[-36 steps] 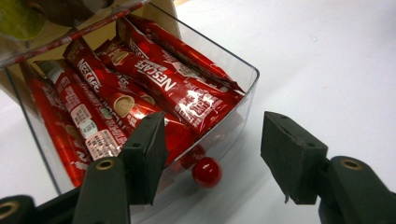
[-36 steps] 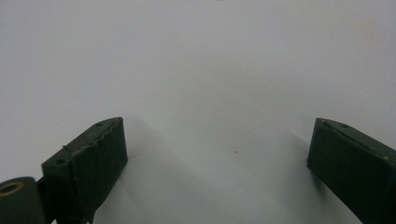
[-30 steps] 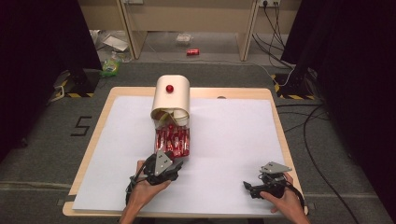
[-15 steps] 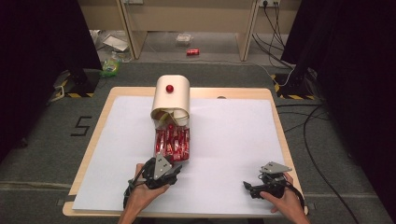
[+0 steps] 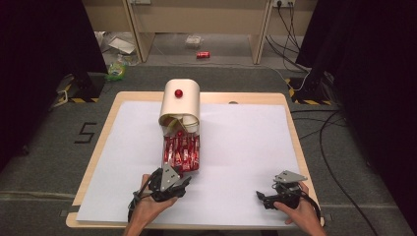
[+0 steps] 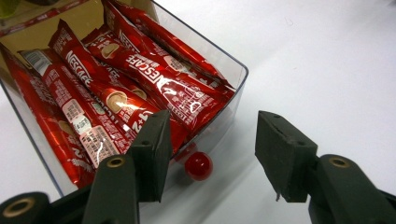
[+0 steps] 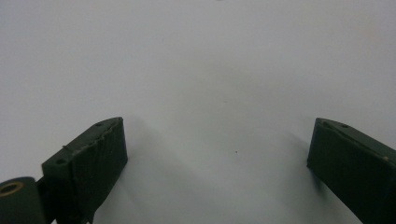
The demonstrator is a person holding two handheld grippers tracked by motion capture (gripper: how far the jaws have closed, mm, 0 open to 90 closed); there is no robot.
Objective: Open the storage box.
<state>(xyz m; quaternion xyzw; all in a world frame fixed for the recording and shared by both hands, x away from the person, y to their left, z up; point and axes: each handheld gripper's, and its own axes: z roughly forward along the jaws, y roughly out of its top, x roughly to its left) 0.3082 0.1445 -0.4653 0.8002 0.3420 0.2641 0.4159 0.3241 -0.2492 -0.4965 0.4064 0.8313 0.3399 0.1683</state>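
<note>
While the left tongs (image 6: 210, 154) hover half open just short of the clear drawer (image 6: 233, 88), holding nothing, a small red knob (image 6: 198, 165) on the drawer's near face sits between the two jaws but nearer the left one, and neither pad touches it. In the high view the drawer is pulled out toward the near edge from a cream, round-topped box (image 5: 182, 101) that stands mid-bench, left of centre, on the white sheet (image 5: 246, 147) covering the bench (image 5: 290, 105); a second red knob (image 5: 178, 93) shows on the box's top. The right tongs (image 7: 217, 158) rest near the right corner, jaws wide apart over bare sheet, gripping nothing. From here the likely trouble is the off-centre line-up: if the jaws close as they stand, one pad could meet the drawer's wall first and the round, glossy knob could squirt out sideways. A pull or push that is not straight might also skew the drawer or drag the light box across the smooth sheet, since nothing steadies it. The red sachets (image 6: 154, 84) packed in the drawer read "NESCAFE", and one shows "+2" near its end; a "5" (image 5: 86, 132) is marked on the floor left of the bench.
</note>
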